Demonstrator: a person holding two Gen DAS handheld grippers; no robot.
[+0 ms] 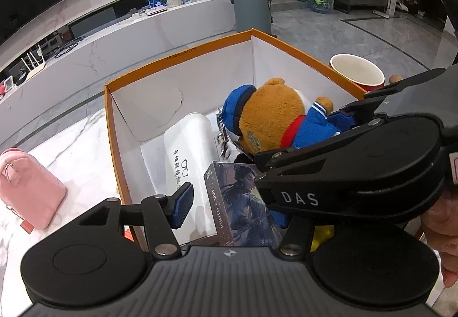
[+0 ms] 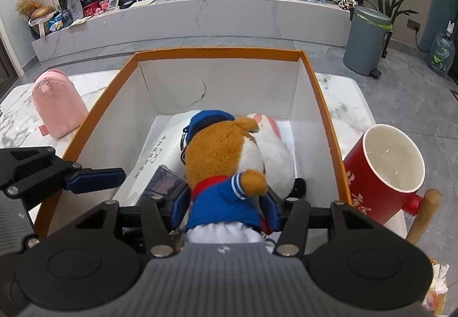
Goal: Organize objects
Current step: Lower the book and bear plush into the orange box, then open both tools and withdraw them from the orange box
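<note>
White marble table [image 2: 343,93] is carrying an orange-rimmed cardboard box [image 2: 320,93] with smooth white inner walls, in a living room with a grey tiled floor.

Step in hand: a plush bear [image 2: 220,162] in a blue knit jacket is being lowered into the box. The right gripper [image 2: 226,208] is flanking its soft body with blue ribbed fingers [image 2: 180,208]; whether they are pressing or releasing cannot be told.

The left gripper [image 1: 223,196] is standing half open around a glossy card box [image 1: 243,199], pads not visibly pressing.

Ahead of the fingers a white rounded glasses case [image 1: 189,151] is lying on the box floor.

Beside the right fingers, outside the box, a red glazed mug [image 2: 386,162] is waiting; a pink pouch [image 2: 57,105] is sitting left.

Next move likely calls for freeing the bear and withdrawing clear of the walls.
</note>
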